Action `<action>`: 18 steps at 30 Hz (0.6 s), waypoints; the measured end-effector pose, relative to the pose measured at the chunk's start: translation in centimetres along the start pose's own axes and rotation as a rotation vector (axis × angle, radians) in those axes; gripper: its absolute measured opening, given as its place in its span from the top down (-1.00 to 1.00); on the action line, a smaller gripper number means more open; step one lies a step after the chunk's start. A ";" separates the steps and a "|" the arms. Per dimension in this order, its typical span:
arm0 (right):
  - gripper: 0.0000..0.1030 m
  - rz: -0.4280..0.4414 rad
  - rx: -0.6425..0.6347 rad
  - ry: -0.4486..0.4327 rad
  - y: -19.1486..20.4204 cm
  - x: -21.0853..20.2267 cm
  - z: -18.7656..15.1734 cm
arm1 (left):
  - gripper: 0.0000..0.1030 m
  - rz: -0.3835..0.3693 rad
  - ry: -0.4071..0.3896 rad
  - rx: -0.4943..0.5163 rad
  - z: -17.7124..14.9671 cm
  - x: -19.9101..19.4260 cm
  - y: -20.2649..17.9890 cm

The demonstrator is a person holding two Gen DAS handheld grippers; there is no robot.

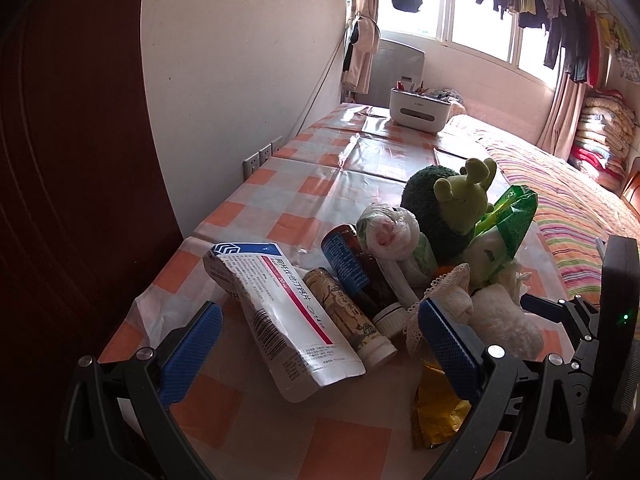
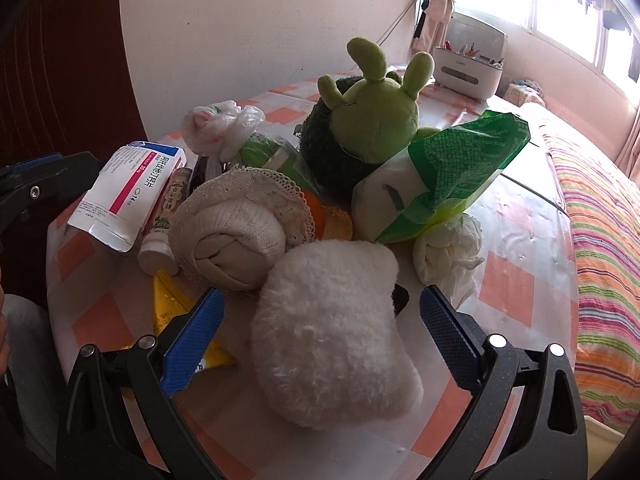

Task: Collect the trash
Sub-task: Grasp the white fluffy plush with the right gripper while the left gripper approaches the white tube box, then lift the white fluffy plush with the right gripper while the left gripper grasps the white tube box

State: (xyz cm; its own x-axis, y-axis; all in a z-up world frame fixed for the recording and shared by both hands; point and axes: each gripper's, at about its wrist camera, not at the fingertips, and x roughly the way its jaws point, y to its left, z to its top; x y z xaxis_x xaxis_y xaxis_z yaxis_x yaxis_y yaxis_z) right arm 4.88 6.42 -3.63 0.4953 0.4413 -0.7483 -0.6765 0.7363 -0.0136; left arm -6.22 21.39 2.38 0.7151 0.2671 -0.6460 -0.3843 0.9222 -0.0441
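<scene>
On the near end of the checked worktop (image 1: 304,184): a heap of trash and soft things. White medicine box (image 1: 280,312) at left, flattened, touching a small patterned bottle (image 1: 348,316); dark bottle (image 1: 360,272) just beside; knotted plastic bag (image 1: 386,232) behind. Green plush toy (image 2: 372,120) at the far middle, green wrapper (image 2: 452,168) leaning on its right. Crumpled tissue (image 2: 448,252) near right. Rolled lace cloth (image 2: 240,224) and fluffy white plush (image 2: 328,332) nearest; yellow packet (image 2: 172,304) flat beside them. Left hand-held gripper (image 1: 320,344) spread wide over the box and bottles, pinching nothing. Right hand-held gripper (image 2: 320,328) spread wide around the fluffy plush, pads apart from it.
</scene>
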 end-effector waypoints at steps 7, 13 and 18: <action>-0.10 0.056 0.069 0.048 -1.4 1.1 -0.5 | -0.86 0.022 0.007 -0.046 0.3 0.5 1.8; -0.03 0.051 0.055 0.000 -1.3 -0.3 -1.0 | -0.86 0.009 0.055 -0.089 0.4 1.7 2.8; -0.03 0.057 0.078 -0.033 -1.8 -1.3 -1.3 | -0.86 0.011 0.113 -0.124 0.4 3.4 3.1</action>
State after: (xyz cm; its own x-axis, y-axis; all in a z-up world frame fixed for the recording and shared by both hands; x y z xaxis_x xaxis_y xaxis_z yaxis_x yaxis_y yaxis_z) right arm 4.72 3.87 -3.55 0.4762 0.4993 -0.7239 -0.6603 0.7467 0.0806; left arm -4.76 25.26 0.37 0.6429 0.2371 -0.7284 -0.4658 0.8758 -0.1260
